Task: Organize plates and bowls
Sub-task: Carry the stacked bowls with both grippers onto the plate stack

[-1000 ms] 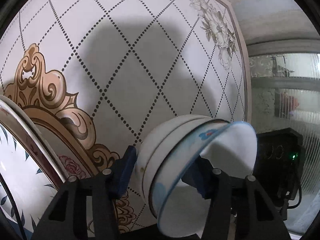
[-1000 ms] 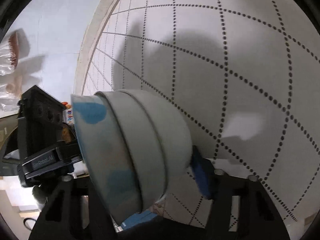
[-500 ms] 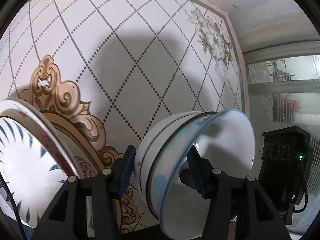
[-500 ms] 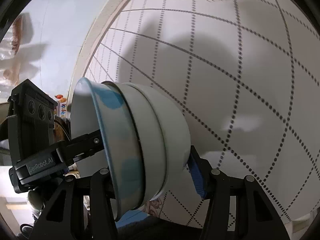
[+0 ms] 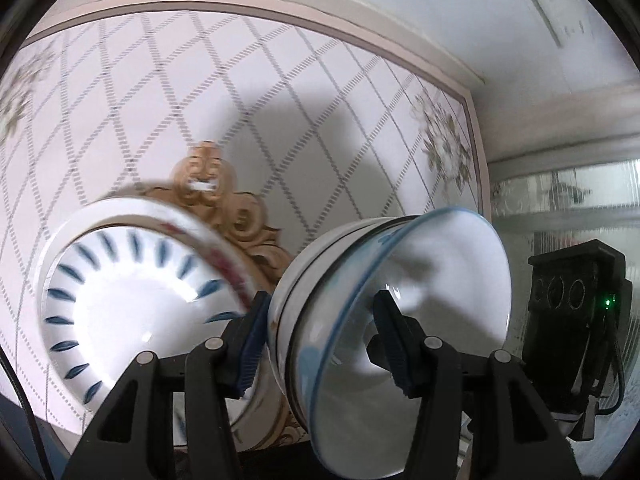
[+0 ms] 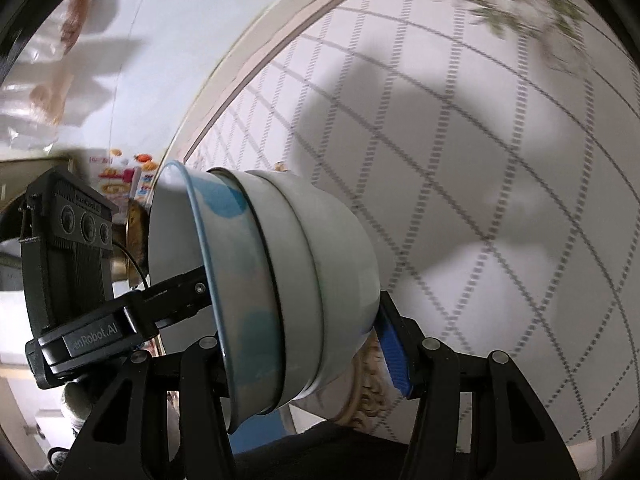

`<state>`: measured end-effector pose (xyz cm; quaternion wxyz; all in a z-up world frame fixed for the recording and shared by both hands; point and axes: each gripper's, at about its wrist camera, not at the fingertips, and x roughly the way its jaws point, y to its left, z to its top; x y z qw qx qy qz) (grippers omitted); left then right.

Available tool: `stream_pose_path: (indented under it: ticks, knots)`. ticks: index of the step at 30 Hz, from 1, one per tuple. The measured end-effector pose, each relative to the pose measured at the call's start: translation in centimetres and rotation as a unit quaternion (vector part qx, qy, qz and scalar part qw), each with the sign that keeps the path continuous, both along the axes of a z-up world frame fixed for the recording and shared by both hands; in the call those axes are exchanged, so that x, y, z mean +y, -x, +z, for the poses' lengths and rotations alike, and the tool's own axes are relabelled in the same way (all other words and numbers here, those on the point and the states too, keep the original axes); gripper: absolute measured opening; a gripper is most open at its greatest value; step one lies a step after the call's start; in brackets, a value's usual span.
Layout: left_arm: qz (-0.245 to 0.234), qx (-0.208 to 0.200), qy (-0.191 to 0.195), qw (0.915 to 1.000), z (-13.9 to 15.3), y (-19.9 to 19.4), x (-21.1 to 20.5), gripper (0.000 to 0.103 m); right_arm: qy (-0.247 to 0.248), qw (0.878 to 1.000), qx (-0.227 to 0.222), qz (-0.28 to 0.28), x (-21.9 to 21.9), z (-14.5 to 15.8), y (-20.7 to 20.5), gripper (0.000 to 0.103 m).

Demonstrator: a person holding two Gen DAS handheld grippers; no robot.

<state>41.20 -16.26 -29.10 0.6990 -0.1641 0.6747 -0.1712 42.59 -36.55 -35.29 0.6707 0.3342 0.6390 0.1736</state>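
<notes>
Left wrist: tiled wall (image 5: 248, 92), frosted glass (image 5: 560, 208) on the right. My left gripper (image 5: 320, 332) clamps the bowl stack (image 5: 384, 312) wall, mouths facing right; one plate (image 5: 132, 300) tilted beside it.

Right wrist: same wall. My right gripper (image 6: 304, 344) clamps the three nested bowls, mouths left, axis sideways.

Both raised and tilted upward. Left gripper (image 5: 320, 344) clamped across a nested bowl stack (image 5: 384, 320), one finger inside, blue pad (image 5: 252, 344) outside. Right gripper (image 6: 304, 352) closed on the same stack (image 6: 288, 280) from the opposite side, blue pad (image 6: 394, 364) against the base
</notes>
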Motion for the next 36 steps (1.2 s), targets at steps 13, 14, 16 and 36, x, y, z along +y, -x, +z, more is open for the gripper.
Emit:
stream_pose_path:
  ticks: [13,14,16,36]
  knots:
    - [0.105,0.002,-0.011,0.9944,-0.4,1.7,10.3,0.050,-0.014,0.994,-0.003,0.108,10.0,-0.3,-2.3,0.057]
    - [0.112,0.004,-0.012,0.9936,-0.6,1.8,10.9,0.050,-0.014,0.993,-0.002,0.115,10.7,-0.5,-2.4,0.057]
    - [0.124,0.008,-0.012,0.9921,-1.2,2.0,11.8,0.050,-0.014,0.992,0.001,0.129,12.1,-1.1,-2.5,0.057]
    - [0.133,0.025,-0.023,0.9906,-3.5,2.4,14.3,0.050,0.010,0.988,0.023,0.154,17.4,-4.7,-2.6,0.057]
